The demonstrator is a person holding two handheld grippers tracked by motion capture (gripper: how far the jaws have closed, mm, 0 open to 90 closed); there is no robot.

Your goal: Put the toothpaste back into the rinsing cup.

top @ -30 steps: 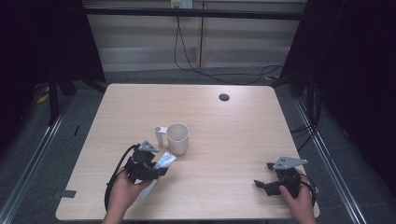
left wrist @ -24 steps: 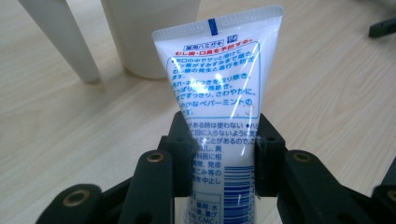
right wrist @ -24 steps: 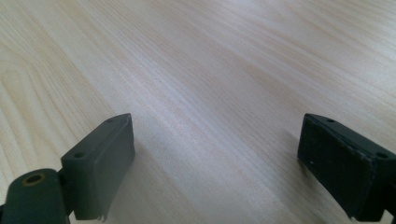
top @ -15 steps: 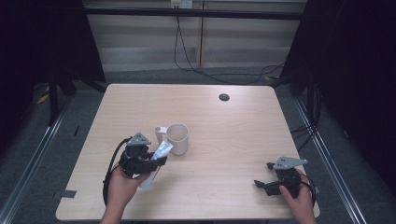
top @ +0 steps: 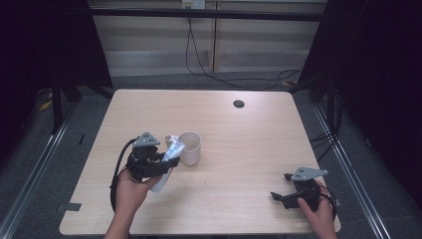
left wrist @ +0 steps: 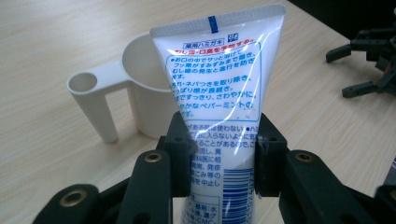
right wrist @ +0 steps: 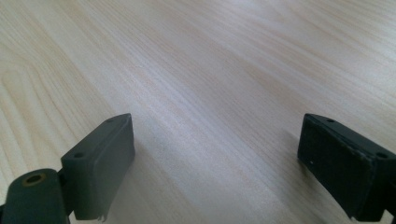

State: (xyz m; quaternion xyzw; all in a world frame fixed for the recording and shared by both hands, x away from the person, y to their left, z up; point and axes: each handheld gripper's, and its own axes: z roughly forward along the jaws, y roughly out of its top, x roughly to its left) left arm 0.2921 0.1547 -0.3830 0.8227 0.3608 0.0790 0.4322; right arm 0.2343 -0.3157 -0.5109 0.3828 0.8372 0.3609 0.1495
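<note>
A white toothpaste tube (left wrist: pixel 219 88) with blue and red print stands up between the jaws of my left gripper (left wrist: pixel 223 154), which is shut on its lower part. In the high view the left gripper (top: pixel 166 160) holds the tube (top: pixel 172 150) tilted, its flat end beside the rim of a white cup (top: pixel 190 148). The cup (left wrist: pixel 140 88) has a handle with a round hole and sits on the table just behind the tube. My right gripper (top: pixel 279 197) rests open near the front right corner, with only bare wood between its jaws (right wrist: pixel 215 163).
The light wooden table (top: pixel 249 134) has a dark round grommet (top: pixel 239 104) near its far edge. Cables run down the back wall. A metal rail lies along the floor on each side of the table.
My left gripper has lifted the toothpaste tube off the table and brought its flat end up beside the cup. The right gripper has stayed put.
</note>
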